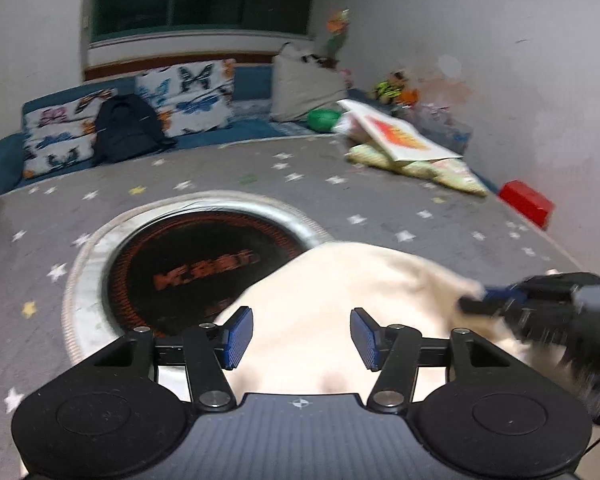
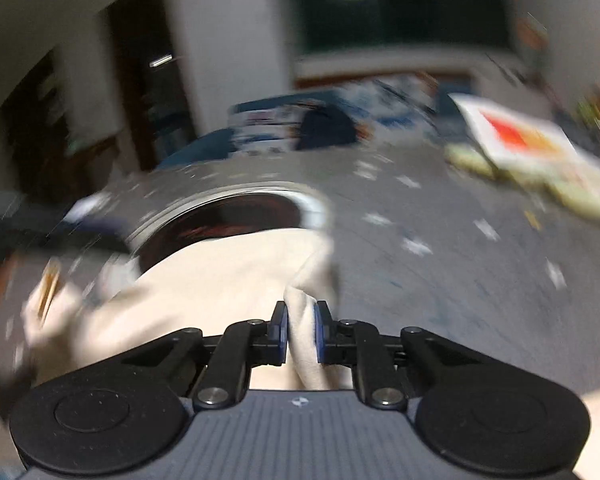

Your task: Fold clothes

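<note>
A cream garment point(image 1: 340, 280) lies on the grey star-patterned table, partly over a round black heater plate point(image 1: 204, 264). My left gripper point(image 1: 302, 338) hovers over the cloth with its blue pads wide apart and nothing pinched; it is open. In the left wrist view the right gripper point(image 1: 476, 300) reaches in from the right edge and bites a raised corner of the garment. The right wrist view is blurred, and there the right gripper point(image 2: 301, 330) is shut on a bunched fold of the cream garment point(image 2: 228, 280), which stands up between the blue pads.
The heater plate has a silver ring point(image 1: 296, 216) set into the table. A red box point(image 1: 526, 202) and a picture book on folded bedding point(image 1: 400, 136) lie far right. A dark backpack point(image 1: 126, 128) leans on butterfly cushions point(image 1: 188, 96) at the back, beside a green ball point(image 1: 323, 119).
</note>
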Tool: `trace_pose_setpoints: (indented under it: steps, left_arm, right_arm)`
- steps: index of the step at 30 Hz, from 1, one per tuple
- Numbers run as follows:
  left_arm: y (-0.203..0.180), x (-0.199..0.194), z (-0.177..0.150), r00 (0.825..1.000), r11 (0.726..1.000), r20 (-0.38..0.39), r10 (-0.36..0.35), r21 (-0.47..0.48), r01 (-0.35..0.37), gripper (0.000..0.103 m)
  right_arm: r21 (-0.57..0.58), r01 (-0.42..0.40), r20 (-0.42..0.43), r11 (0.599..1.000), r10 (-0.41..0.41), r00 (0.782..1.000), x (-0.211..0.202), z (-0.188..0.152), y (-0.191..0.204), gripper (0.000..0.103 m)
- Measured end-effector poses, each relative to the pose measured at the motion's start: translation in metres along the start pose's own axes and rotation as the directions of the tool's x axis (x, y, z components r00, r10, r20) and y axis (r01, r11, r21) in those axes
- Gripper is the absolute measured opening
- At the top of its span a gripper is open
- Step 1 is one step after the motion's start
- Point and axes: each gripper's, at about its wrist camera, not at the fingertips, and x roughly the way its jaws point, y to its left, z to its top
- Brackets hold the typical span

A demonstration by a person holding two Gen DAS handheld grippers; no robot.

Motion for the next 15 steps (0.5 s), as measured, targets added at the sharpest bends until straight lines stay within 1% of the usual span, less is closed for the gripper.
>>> trace_pose_setpoints:
  steps: [1, 2, 5, 6, 8, 9, 10, 12, 15]
  left_arm:
    - [-0.005, 0.0, 0.002, 1.0, 1.0, 0.006, -0.028, 0.001, 0.028, 0.057]
    - [-0.01, 0.002, 0.004, 0.998, 0.998, 0.01, -0.06, -0.001, 0.06, 0.057]
    - [-0.027, 0.007, 0.007, 0.99, 0.99, 0.018, -0.138, 0.018, 0.138, 0.057]
    - [-0.033, 0.01, 0.007, 0.987, 0.986, 0.017, -0.162, 0.033, 0.161, 0.057]
    - [-0.041, 0.02, 0.004, 0.983, 0.981, -0.003, -0.184, 0.056, 0.184, 0.057]
    - [-0.041, 0.025, 0.001, 0.984, 0.982, -0.016, -0.178, 0.058, 0.179, 0.057]
    - [-0.036, 0.029, -0.002, 0.985, 0.985, -0.031, -0.168, 0.042, 0.169, 0.056]
    - [-0.026, 0.037, -0.009, 0.987, 0.989, -0.062, -0.146, 0.008, 0.147, 0.052]
    - [-0.012, 0.044, -0.02, 0.988, 0.993, -0.1, -0.119, -0.034, 0.116, 0.05]
  right_arm:
    - [-0.09, -0.006, -0.001, 0.996, 0.005, 1.0, 0.0, -0.002, 0.018, 0.012]
    - [-0.157, -0.014, -0.005, 0.988, 0.014, 1.0, 0.0, -0.005, 0.032, 0.012]
    - [-0.31, -0.058, -0.039, 0.949, 0.049, 0.998, 0.007, -0.017, 0.069, 0.012]
    - [-0.34, -0.073, -0.052, 0.937, 0.059, 0.997, 0.009, -0.02, 0.078, 0.012]
    - [-0.365, -0.101, -0.078, 0.926, 0.078, 0.994, 0.012, -0.024, 0.088, 0.017]
    - [-0.367, -0.115, -0.085, 0.923, 0.09, 0.992, 0.011, -0.025, 0.091, 0.025]
    - [-0.36, -0.129, -0.085, 0.924, 0.105, 0.991, 0.008, -0.024, 0.091, 0.03]
    - [-0.323, -0.154, -0.093, 0.934, 0.13, 0.987, 0.003, -0.021, 0.087, 0.031]
    - [-0.203, -0.176, -0.093, 0.963, 0.16, 0.983, -0.005, -0.011, 0.07, 0.031]
